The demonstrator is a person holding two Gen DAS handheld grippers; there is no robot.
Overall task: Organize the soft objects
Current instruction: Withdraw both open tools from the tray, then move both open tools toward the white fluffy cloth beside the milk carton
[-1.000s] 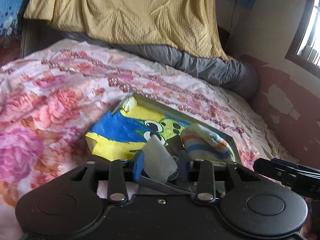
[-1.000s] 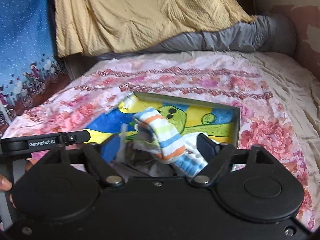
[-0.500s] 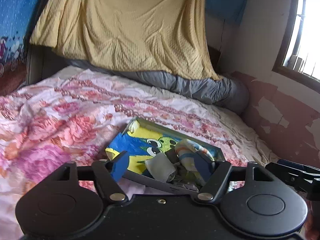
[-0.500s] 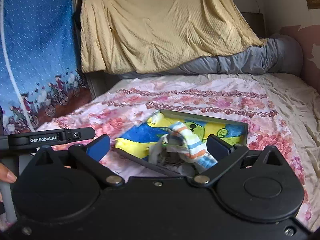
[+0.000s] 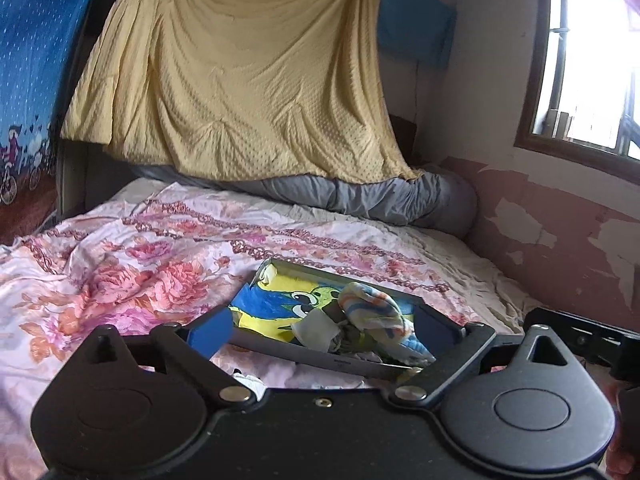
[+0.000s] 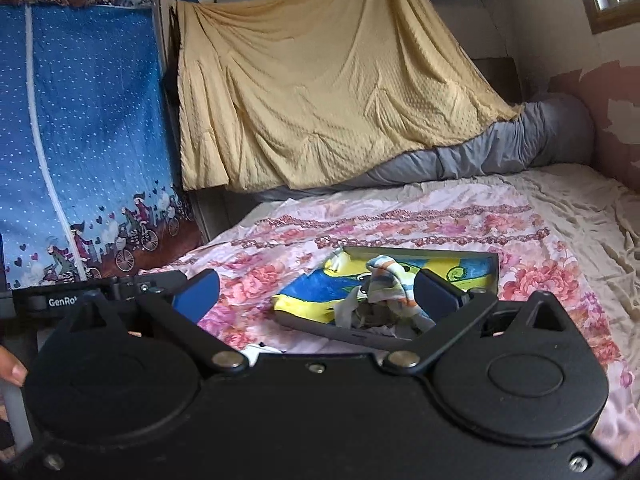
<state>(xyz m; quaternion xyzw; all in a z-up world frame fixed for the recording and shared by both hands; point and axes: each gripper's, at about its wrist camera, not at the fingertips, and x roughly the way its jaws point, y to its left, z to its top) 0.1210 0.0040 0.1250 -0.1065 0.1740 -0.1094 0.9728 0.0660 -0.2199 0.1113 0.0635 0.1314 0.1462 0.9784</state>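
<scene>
Striped sock (image 5: pixel 374 312) and grey cloths lie in the tray (image 5: pixel 320 356), partly hidden low in the frame behind both grippers' fingers (image 5: pixel 210 330); the left ones are opening, the right ones spread wide, all empty.

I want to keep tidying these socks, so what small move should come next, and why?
Probably bring one claw back down to the pile and tuck the striped sock further in. Both the left claw, its jaws opening, and the right claw are empty, and the sock humps above the tray's front rim.
</scene>
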